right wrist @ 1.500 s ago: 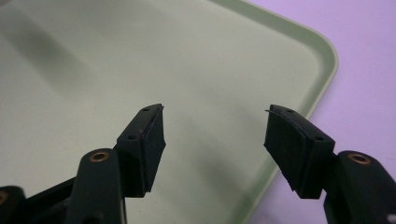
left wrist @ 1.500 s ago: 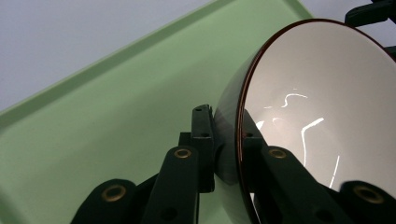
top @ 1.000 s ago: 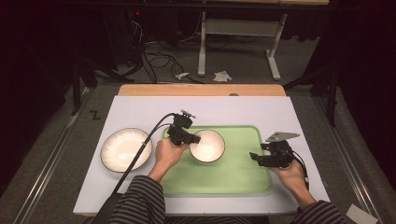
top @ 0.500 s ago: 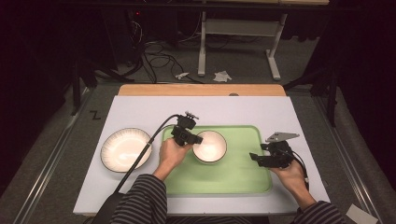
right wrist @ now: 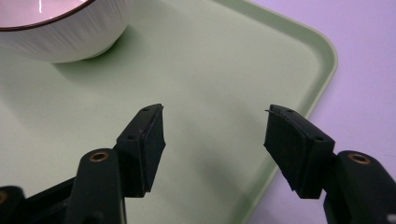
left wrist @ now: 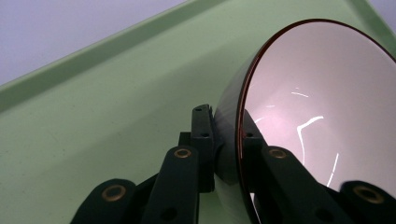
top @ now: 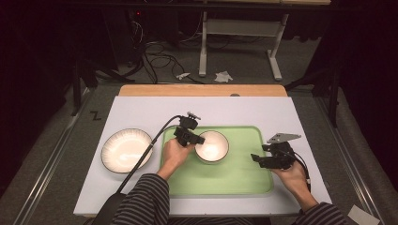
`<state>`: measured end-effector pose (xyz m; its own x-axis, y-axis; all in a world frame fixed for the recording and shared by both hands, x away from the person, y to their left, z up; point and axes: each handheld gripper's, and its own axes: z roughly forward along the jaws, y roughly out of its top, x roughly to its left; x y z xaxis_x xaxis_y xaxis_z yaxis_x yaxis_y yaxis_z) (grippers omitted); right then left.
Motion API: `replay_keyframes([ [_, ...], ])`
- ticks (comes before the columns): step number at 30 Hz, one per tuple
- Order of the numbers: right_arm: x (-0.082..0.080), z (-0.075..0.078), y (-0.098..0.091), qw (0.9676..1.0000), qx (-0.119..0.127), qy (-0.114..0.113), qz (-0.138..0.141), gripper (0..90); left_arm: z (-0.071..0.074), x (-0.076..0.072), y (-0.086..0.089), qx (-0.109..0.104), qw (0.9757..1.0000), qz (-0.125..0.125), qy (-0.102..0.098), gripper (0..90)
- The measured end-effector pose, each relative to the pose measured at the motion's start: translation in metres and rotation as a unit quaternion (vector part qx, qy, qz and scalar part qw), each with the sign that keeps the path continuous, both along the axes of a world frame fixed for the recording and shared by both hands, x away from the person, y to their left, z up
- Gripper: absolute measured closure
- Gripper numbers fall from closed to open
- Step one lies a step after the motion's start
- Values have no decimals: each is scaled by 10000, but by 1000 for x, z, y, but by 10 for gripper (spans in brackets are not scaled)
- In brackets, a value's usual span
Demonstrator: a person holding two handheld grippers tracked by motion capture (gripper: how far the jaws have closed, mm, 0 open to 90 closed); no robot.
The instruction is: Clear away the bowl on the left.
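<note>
left gripper (left wrist: 227, 154) clamped on the rim of the small bowl (top: 212, 146), one jaw inside and one outside, bowl on the green tray (top: 244, 176). right gripper (right wrist: 215, 140) open, empty, over the tray's right edge.

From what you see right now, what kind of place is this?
Probably a lab or recording workspace, not a kitchen: loose cables on the carpeted floor, a metal stand's legs, and a white board-topped table in a dark room.

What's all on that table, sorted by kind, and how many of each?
Bowls: 2, one on the white table, one on the tray
Green tray: 1
Handheld grippers: 2, left gripper, right gripper
Total: 5
</note>
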<state>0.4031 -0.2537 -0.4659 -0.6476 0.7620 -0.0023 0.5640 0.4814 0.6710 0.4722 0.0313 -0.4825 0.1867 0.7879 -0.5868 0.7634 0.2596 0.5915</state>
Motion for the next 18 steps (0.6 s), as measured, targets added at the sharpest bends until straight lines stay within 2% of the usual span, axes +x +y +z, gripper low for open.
replay_keyframes([
  [18,0,-1,1,10000,-16,32,8,391,-7,4,-3,-18,10000,61,12,826],
])
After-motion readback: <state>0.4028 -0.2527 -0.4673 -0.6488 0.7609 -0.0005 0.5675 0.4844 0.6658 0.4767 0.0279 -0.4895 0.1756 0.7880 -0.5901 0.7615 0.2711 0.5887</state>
